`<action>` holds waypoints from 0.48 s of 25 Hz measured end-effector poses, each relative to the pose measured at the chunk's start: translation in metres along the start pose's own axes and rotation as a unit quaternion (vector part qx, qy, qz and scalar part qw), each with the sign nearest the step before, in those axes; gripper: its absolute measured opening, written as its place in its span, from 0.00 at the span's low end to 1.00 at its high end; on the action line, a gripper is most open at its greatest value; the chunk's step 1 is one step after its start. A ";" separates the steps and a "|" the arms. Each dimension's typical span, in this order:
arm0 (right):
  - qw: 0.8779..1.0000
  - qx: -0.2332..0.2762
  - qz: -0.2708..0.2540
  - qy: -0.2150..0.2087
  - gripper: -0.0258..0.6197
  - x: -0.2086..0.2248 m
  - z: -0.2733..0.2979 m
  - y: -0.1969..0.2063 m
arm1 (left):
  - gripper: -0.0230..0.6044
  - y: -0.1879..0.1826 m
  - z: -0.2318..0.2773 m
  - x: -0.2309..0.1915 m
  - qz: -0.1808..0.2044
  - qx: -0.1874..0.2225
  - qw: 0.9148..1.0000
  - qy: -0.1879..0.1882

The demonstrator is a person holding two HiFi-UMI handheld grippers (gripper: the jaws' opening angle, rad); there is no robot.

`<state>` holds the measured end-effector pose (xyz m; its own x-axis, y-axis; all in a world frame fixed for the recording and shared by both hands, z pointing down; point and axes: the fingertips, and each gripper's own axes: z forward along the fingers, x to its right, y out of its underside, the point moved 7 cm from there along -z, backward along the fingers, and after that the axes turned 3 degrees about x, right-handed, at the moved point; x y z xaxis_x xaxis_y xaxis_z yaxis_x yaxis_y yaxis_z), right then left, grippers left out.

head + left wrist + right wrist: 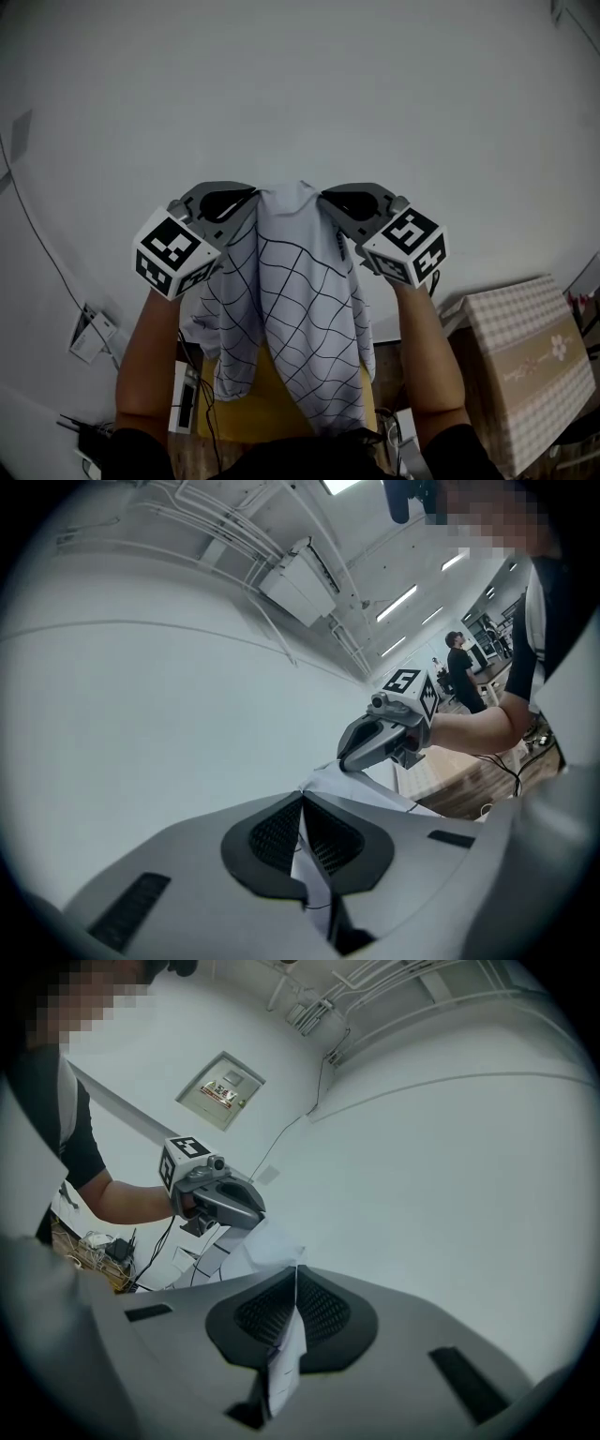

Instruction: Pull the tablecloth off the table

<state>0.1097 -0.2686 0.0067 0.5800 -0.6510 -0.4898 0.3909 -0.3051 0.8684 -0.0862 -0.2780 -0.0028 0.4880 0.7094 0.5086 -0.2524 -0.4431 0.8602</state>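
The tablecloth (pixel 291 309) is white with a thin black grid. It hangs in a bunched drape between my two grippers and down toward my body. My left gripper (pixel 255 195) is shut on its upper left edge, and my right gripper (pixel 323 197) is shut on the upper right edge; the two tips are close together. In the left gripper view a fold of cloth (pixel 307 855) is pinched between the closed jaws of the left gripper (pixel 302 803), with the right gripper (pixel 349 759) beyond. The right gripper view shows the right gripper (pixel 296 1274) clamping a cloth strip (pixel 286 1363), with the left gripper (pixel 259 1215) opposite.
A yellow surface (pixel 267 394) shows under the hanging cloth. A checked box (pixel 530 356) stands at the lower right. A white power strip (pixel 183 398) and cables lie at the lower left. A plain white wall fills the background. A person (pixel 461 667) stands far off.
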 end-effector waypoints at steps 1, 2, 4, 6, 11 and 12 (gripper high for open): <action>1.000 0.002 -0.002 0.000 0.07 0.002 0.000 -0.002 | 0.06 -0.003 0.000 -0.001 0.001 0.004 1.000 0.000; 1.000 0.005 -0.003 0.000 0.08 0.003 0.001 -0.005 | 0.06 -0.007 0.000 -0.002 0.001 0.008 1.000 -0.001; 1.000 0.010 -0.007 0.001 0.07 0.008 0.005 -0.012 | 0.06 -0.012 0.003 -0.008 0.000 0.017 1.000 -0.002; 1.000 0.015 -0.007 0.002 0.07 0.023 0.014 -0.018 | 0.06 -0.015 0.012 -0.022 -0.006 0.026 1.000 -0.004; 0.999 0.035 -0.012 0.009 0.07 0.060 0.024 -0.044 | 0.06 -0.036 0.030 -0.056 -0.005 0.040 0.999 -0.011; 0.999 0.040 -0.018 0.012 0.07 0.060 0.020 -0.052 | 0.06 -0.044 0.027 -0.057 -0.002 0.045 0.999 -0.012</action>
<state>0.1101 -0.3061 -0.0665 0.5836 -0.6218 -0.5223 0.3547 -0.3834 0.8528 -0.0805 -0.3138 -0.0702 0.5096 0.6979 0.5032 -0.1744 -0.4889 0.8547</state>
